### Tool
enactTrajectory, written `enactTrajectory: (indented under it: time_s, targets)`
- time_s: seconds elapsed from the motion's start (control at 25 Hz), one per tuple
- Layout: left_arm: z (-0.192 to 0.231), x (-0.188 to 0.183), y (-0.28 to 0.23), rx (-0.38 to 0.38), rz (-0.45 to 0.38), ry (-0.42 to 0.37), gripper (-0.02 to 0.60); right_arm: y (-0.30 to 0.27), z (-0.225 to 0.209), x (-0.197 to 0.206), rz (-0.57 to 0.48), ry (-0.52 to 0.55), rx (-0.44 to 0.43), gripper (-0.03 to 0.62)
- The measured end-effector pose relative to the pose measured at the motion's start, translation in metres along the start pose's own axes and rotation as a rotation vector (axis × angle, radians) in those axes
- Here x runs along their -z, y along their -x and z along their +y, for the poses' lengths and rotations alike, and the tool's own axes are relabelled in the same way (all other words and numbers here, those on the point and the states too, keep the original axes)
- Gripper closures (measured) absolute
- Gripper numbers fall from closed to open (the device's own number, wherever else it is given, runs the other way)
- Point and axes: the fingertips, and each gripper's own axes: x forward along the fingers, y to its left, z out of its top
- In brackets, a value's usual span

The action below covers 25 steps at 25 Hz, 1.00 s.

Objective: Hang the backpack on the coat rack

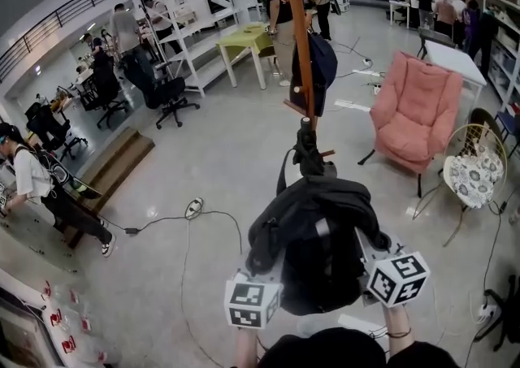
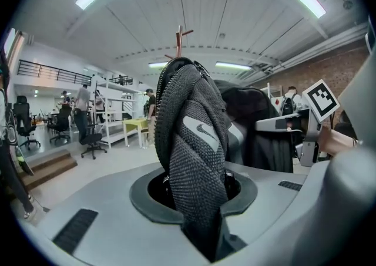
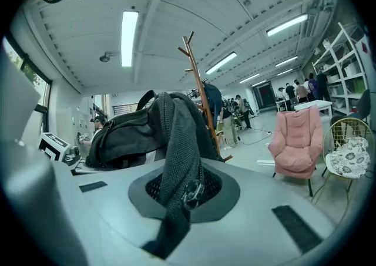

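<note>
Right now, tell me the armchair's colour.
The armchair is pink; the head view shows it best.

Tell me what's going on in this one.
A person holds a black backpack in two handheld grippers: the left gripper and the right gripper are each clamped on one of its mesh straps. The wooden coat rack stands just ahead, with a dark blue item already hanging on it. The backpack is not yet on a hook.

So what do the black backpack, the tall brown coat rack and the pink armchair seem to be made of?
The black backpack: synthetic fabric, matte; its padded strap shows a coarse woven mesh. The tall brown coat rack: likely wood, smooth reddish-brown finish with peg-like branches. The pink armchair: soft plush upholstery, puffy and creased, on thin dark legs, probably metal.
</note>
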Motion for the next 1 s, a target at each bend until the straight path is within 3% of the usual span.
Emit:
enactTrajectory:
  time_s: [1.0]
  targets:
    - [0.076, -0.052, -0.124, 0.083, -0.035, -0.055, 0.459, -0.119, -0.049, -0.042, -0.052, -0.015, 0.087, 0.568]
